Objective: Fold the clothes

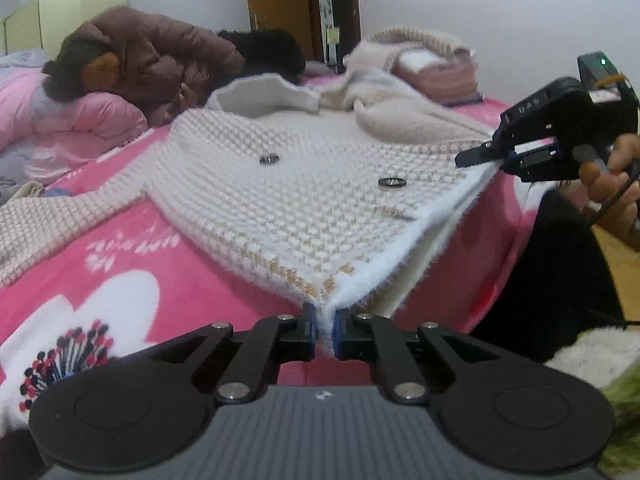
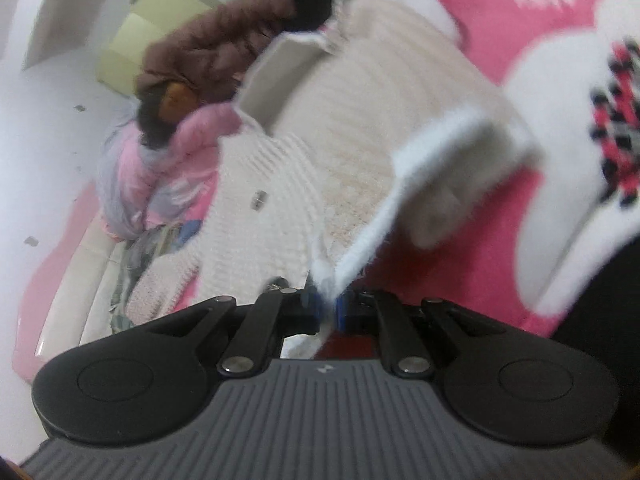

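Left wrist view: pink blanket (image 1: 132,248) across the bed, cream knitted cardigan (image 1: 280,184) spread flat on it, brown coat (image 1: 160,64) far left. Left gripper (image 1: 326,330) clenched on the cardigan's near corner. Right gripper (image 1: 494,158) clenched on its right hem, edge lifted.

White letters reading "DAS" stand on the black plastic body of the right gripper (image 1: 486,156), seen from the left wrist view. The pink fleece blanket (image 1: 132,216) with white flower shapes carries a line of white script, but it is too distorted and blurred to read. A small yellow note on the brown wooden door (image 1: 333,35) is too small to make out.
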{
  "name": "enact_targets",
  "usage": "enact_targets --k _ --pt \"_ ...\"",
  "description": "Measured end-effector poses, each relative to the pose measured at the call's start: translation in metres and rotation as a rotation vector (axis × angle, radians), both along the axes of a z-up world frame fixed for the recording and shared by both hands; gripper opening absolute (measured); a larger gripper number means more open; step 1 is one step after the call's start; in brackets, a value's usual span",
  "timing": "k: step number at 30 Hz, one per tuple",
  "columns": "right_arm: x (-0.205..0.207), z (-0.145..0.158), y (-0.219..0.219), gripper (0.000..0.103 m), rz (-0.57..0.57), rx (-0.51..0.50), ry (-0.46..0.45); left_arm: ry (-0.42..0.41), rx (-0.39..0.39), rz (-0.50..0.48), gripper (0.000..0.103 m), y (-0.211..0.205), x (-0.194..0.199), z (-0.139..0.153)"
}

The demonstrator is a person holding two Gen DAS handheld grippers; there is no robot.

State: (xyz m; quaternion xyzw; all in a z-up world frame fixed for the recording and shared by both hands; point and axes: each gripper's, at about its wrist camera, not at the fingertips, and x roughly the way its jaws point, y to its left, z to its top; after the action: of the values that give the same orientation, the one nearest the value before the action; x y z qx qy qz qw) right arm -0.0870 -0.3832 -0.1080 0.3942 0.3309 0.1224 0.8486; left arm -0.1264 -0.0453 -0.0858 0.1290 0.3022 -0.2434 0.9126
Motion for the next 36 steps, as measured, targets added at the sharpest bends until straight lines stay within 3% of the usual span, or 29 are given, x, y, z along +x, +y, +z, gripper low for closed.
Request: enact_targets --k 5,7,9,11,15,18,21,25,28,32,36 --pt "0.008 -0.016 0.003 0.008 0.02 -0.074 0.083 0.123 0.033 -0.031 0.017 0.001 0.011 -0.023" --pt "0.006 -0.019 -0.001 0.011 0.01 -0.06 0.099 0.15 -0.005 -0.042 0.027 0.013 0.01 -0.022" --pt "0.001 -0.013 -0.004 0.021 0.006 -0.079 0.101 0.164 -0.048 -0.036 0.049 0.03 0.009 -0.017" --pt "-0.007 -0.005 -0.008 0.032 0.005 -0.122 0.1 0.173 -0.091 -0.012 0.056 0.048 0.008 -0.012" --pt "-0.026 0.019 -0.014 0.033 -0.004 -0.232 0.058 0.147 -0.156 0.067 0.054 0.074 0.016 0.003" --pt "-0.029 0.043 -0.008 0.033 -0.01 -0.318 -0.046 0.124 -0.216 0.1 0.053 0.084 0.027 0.016" --pt "-0.019 0.058 0.008 0.033 0.032 -0.36 -0.168 0.106 -0.254 0.088 0.052 0.073 0.043 0.022" --pt "0.005 0.058 0.035 0.032 0.105 -0.423 -0.259 0.114 -0.233 0.046 0.052 0.037 0.065 0.01" --pt "0.025 0.034 0.046 0.031 0.168 -0.468 -0.23 0.183 -0.16 0.072 0.05 0.016 0.078 -0.018" --pt "0.051 -0.008 0.041 0.027 0.234 -0.501 -0.11 0.13 -0.08 0.025 0.053 0.008 0.07 -0.008" --pt "0.065 0.018 0.035 0.029 0.27 -0.497 -0.092 0.086 -0.113 0.036 0.054 0.023 0.089 0.013"
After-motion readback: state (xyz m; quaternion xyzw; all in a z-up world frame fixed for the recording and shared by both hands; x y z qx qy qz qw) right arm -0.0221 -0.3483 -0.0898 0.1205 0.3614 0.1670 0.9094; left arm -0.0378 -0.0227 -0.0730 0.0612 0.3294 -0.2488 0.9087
